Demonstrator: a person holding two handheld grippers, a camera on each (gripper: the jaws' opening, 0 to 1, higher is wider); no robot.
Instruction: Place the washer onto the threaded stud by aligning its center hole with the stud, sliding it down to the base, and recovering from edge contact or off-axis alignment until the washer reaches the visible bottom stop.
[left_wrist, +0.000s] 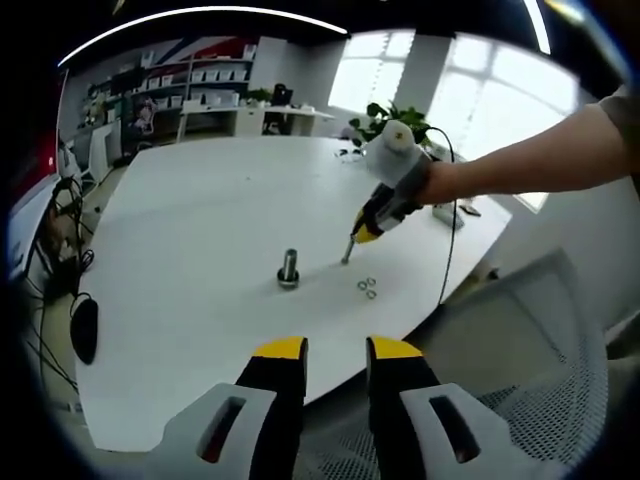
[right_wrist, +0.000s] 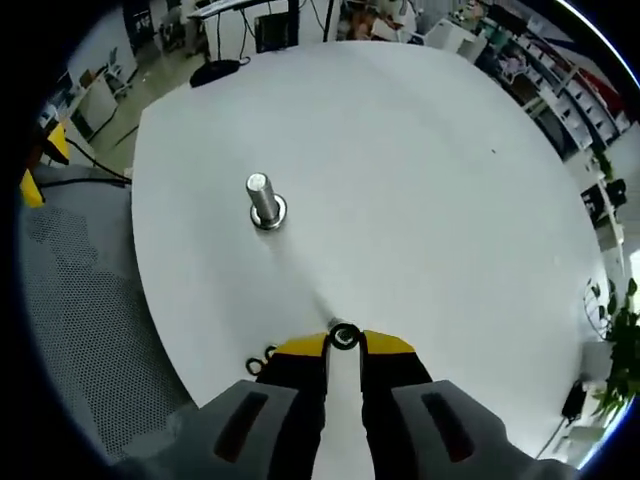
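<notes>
— So, where's the washer (right_wrist: 344, 337)?
— Pinched at the tips of the right gripper (right_wrist: 344, 343), low over the counter (right_wrist: 420, 180), well short of the upright stud (right_wrist: 264, 200).
— And the left gripper (left_wrist: 335, 350)?
— Jaws parted, holding nothing. Spare washers (left_wrist: 367, 288) lie near the stud.

A large white round table (left_wrist: 200, 230) anchors the room. Beside its near edge stands a grey mesh chair (left_wrist: 560, 380). A potted plant (left_wrist: 395, 122) sits at its far edge, with white shelving (left_wrist: 205, 85) well beyond and a black cable (left_wrist: 447, 240) trailing across its right side.
</notes>
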